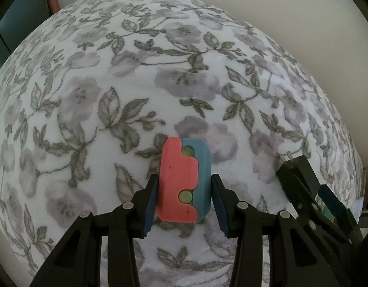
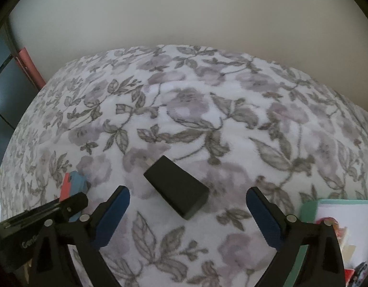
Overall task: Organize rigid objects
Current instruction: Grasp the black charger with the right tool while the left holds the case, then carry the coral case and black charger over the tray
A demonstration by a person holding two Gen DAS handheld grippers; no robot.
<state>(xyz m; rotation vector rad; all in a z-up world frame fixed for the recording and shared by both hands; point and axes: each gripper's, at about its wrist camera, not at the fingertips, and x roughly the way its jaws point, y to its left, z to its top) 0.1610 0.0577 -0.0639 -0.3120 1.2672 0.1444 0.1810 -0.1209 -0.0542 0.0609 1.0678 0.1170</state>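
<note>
A floral blanket (image 2: 184,110) covers the whole work surface, with a teal-edged box (image 2: 310,210) at its near right corner. On the blanket, straight ahead of the right gripper (image 2: 187,217), lies a black charger (image 2: 176,186), prongs pointing away and to the left. Its long axis runs diagonally, from far left to near right, so it sits skewed to the line between the pads. The right jaws stand wide, with the charger's near end between them and neither pad touching it. To pinch its narrow sides, the wrist probably needs to roll until the pads face those sides. The left gripper (image 1: 184,202) is narrowed onto a pink-and-blue block (image 1: 184,179), held upright just beside the charger, to its left.
</note>
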